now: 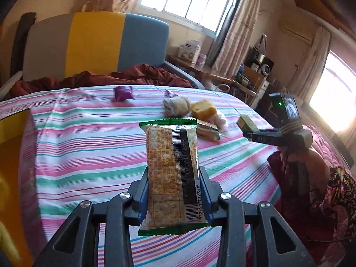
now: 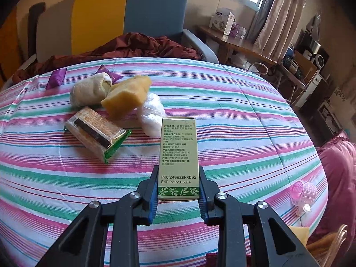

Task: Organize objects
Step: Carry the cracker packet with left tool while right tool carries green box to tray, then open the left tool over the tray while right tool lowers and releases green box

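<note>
- Left gripper (image 1: pixel 174 191): jaws clamped on a cracker packet (image 1: pixel 172 173) with green crimped ends, held lengthwise above the striped bedsheet (image 1: pixel 89 146).
- Right gripper (image 2: pixel 178 189): jaws clamped on the lower end of a green carton (image 2: pixel 179 153), printed side up, dated EXP 2027.06.24; the same gripper showed at the right edge of the left wrist view (image 1: pixel 253 131), carton (image 1: pixel 247 122) at its tip.
- Second cracker packet (image 2: pixel 95 131): lay flat on the sheet, left of the carton.
- Yellow sponge (image 2: pixel 126 95): just beyond that packet, touching a rolled beige cloth (image 2: pixel 89 91) on its left and a white plastic wad (image 2: pixel 151 113) on its right.
- Two purple wrappers (image 2: pixel 55 79): far side of the sheet; the second one (image 2: pixel 111 73) was partly hidden behind the cloth roll.
- Pink plastic cup (image 2: pixel 303 194): on its side near the right edge of the sheet, well apart from the cluster.
- Yellow container (image 1: pixel 11 155): at the left edge of the left wrist view, only partly visible.
- Dark red blanket (image 2: pixel 133 46): bunched at the head of the bed.
</note>
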The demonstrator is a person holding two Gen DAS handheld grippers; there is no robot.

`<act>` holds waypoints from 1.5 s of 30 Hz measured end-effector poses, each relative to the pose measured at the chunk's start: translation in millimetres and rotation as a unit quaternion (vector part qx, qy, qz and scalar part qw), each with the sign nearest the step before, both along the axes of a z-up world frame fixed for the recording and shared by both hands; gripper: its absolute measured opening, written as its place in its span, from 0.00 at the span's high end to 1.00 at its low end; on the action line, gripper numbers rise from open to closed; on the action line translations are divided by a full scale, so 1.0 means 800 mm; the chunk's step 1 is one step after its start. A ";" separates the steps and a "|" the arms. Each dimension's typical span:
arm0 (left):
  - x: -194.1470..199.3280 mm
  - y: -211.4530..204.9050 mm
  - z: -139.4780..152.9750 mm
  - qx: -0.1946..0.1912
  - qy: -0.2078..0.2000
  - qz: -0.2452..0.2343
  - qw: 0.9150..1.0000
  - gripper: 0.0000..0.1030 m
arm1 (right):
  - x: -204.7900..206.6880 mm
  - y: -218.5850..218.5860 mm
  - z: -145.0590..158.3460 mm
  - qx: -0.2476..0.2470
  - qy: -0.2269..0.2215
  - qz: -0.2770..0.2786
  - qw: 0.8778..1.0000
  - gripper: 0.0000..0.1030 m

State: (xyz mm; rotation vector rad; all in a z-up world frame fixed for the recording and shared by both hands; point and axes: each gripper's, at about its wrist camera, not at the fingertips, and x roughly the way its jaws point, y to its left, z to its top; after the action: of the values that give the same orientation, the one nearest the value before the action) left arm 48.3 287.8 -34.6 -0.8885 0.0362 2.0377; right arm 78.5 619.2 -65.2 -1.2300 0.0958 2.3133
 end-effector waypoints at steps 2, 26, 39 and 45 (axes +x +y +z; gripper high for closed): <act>-0.006 -0.019 0.004 0.005 -0.001 0.015 1.000 0.63 | 0.000 0.000 0.001 0.003 0.001 0.000 1.000 0.71; -0.100 -0.217 -0.023 -0.004 -0.063 0.196 0.979 0.63 | -0.020 -0.156 0.052 0.112 0.056 0.175 0.977 0.71; -0.097 -0.231 -0.039 -0.042 -0.091 0.173 0.980 0.57 | -0.035 -0.316 0.081 -0.036 0.128 0.253 0.958 0.71; -0.078 -0.242 -0.034 -0.027 -0.092 0.167 0.981 0.55 | -0.049 -0.386 0.080 -0.066 0.127 0.300 0.943 0.71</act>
State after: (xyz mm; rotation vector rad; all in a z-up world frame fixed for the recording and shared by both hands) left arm -14.3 93.9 -61.4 -1.1776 -0.1711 2.2595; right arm 39.2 310.6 -1.1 -1.1238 -0.0451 3.0366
